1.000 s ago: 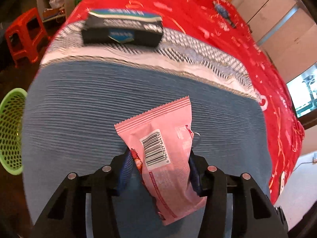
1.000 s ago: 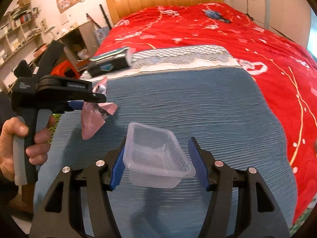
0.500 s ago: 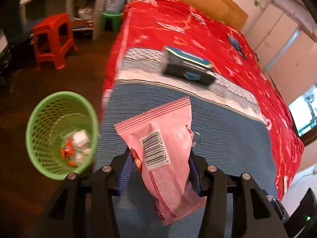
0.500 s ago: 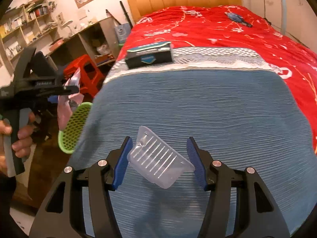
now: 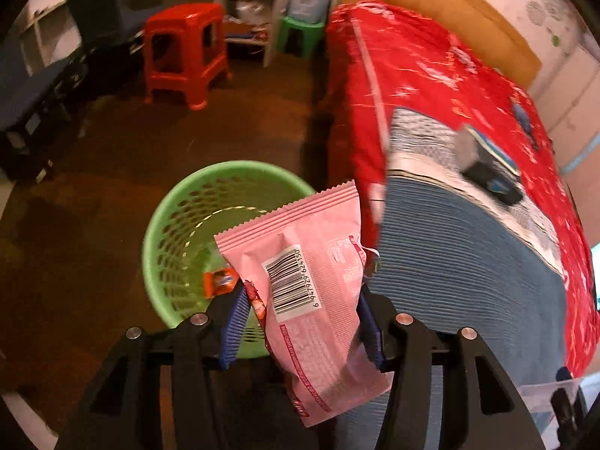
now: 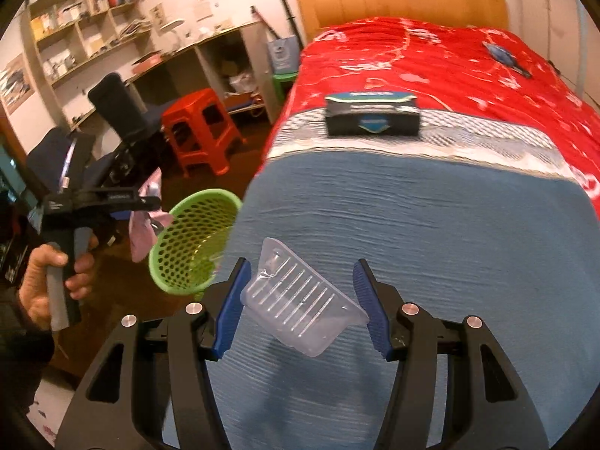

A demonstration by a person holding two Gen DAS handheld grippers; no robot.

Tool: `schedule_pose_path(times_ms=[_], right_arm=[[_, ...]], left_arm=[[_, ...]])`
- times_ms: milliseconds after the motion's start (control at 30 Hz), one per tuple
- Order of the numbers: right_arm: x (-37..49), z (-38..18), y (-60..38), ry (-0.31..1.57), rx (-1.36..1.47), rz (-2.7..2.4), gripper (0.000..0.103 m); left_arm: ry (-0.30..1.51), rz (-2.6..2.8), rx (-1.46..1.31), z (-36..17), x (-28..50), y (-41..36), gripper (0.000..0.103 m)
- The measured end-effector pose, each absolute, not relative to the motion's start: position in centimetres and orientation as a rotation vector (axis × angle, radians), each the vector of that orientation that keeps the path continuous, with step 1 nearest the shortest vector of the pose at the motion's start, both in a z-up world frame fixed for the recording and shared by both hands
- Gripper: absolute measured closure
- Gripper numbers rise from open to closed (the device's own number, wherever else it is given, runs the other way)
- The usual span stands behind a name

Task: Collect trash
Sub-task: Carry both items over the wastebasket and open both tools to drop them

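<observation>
A: Left wrist view: the left claw (image 5: 300,322) grips the pink plastic snack wrapper (image 5: 311,292) above the round green mesh basket (image 5: 180,202); its jaws have just been opening a little

B: Right wrist view: the right claw (image 6: 300,303) clamps the clear ribbed plastic tray (image 6: 300,307) over the blue bed cover (image 6: 431,232), beside that basket (image 6: 187,240); its jaws have just been closing

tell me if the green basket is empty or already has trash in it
Not empty: the green basket on the floor holds an orange wrapper; the rest of its bottom is hidden.
</observation>
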State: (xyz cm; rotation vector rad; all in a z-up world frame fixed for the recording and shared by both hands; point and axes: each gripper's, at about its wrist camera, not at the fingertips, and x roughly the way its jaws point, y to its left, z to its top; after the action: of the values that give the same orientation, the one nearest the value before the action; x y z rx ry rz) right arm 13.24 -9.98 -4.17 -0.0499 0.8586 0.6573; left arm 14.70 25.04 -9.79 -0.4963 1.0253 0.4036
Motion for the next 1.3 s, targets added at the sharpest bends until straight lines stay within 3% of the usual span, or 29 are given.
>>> schedule_pose_path(times_ms=[133,333,533,1300], right_arm=[[13.6,-4.3,-6.9,0.868,-0.065,0.687,0.046],[14.4,-4.8,-2.4,0.885,-0.081,0.737,0.046],[15.0,-5.4,1.7,0.901,-0.093,0.779,0.046],[16.3,-8.9,15.1,1.007,-0.059,0.889,0.046]], left_arm=[[1.052,0.453,-0.513,-11.6,14.4,28.1,0.050],[1.077,0.486,-0.514,-13.8,14.6,31.1,0.039],[1.088,0.504,-0.525,-15.6,14.4,33.1,0.021],[1.065,0.504,-0.602,-16.5,7.5,34.5,0.018]])
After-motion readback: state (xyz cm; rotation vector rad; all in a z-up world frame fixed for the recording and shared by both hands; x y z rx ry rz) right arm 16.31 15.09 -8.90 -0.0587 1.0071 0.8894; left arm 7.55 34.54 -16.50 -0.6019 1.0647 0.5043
